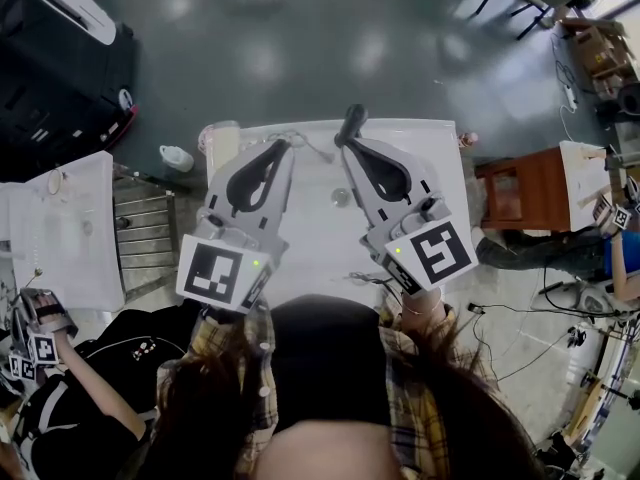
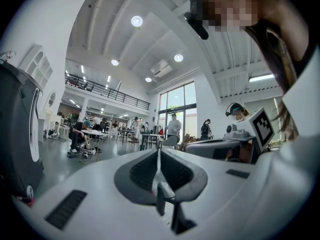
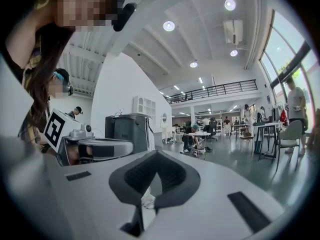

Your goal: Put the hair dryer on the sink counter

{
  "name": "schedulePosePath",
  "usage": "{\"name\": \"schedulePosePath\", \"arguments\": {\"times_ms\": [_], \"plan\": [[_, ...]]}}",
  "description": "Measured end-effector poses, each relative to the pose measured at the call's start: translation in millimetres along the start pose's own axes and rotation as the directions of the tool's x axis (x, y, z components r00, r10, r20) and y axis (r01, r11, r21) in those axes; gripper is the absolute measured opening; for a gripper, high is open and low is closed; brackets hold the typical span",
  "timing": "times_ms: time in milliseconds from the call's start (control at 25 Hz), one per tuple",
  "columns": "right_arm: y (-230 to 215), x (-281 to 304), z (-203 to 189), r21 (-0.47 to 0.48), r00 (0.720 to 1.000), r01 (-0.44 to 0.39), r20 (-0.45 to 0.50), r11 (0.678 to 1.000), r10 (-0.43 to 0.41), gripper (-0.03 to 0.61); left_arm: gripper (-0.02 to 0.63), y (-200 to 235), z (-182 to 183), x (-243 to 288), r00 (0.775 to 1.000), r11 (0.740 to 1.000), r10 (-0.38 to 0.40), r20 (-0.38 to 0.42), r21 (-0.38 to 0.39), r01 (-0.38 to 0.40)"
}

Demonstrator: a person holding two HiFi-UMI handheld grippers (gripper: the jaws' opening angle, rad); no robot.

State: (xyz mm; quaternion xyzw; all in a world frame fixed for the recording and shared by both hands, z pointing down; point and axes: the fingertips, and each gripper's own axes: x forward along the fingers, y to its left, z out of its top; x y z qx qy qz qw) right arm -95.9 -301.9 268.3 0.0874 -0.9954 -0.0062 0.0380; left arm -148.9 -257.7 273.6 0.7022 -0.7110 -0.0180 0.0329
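From the head view I look down on a white sink counter with a round drain in its basin. Both grippers are held level above it, side by side. My left gripper has its dark pads closed together, and in its own view the jaws meet in a thin line with nothing between them. My right gripper is shut and empty too, as its own view shows. A dark stubby thing pokes out just past its tip; I cannot tell what it is. No hair dryer is plainly visible.
A pale bottle and a thin cord lie at the counter's far left. A black machine stands far left, a white table and metal rack to the left, and a wooden cabinet to the right. Other people work nearby.
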Motion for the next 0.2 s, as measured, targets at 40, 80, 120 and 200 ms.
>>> {"name": "schedulePosePath", "arguments": {"times_ms": [40, 80, 120, 200], "plan": [[0.1, 0.0, -0.7, 0.0, 1.0, 0.0, -0.001, 1.0, 0.0, 0.014, 0.031, 0.2, -0.7, -0.1, 1.0, 1.0, 0.0, 0.0, -0.001, 0.0], [0.3, -0.4, -1.6, 0.0, 1.0, 0.0, -0.004, 1.0, 0.0, 0.014, 0.031, 0.2, -1.4, -0.4, 1.0, 1.0, 0.001, 0.0, -0.002, -0.001], [0.8, -1.0, -3.0, 0.0, 1.0, 0.0, -0.008, 1.0, 0.0, 0.014, 0.031, 0.0, -2.1, -0.9, 1.0, 1.0, 0.001, 0.0, -0.003, -0.001], [1.8, -2.7, -6.3, 0.002, 1.0, -0.001, -0.02, 1.0, 0.001, 0.014, 0.031, -0.7, -3.6, -2.1, 1.0, 1.0, 0.003, 0.0, -0.005, -0.003]]}}
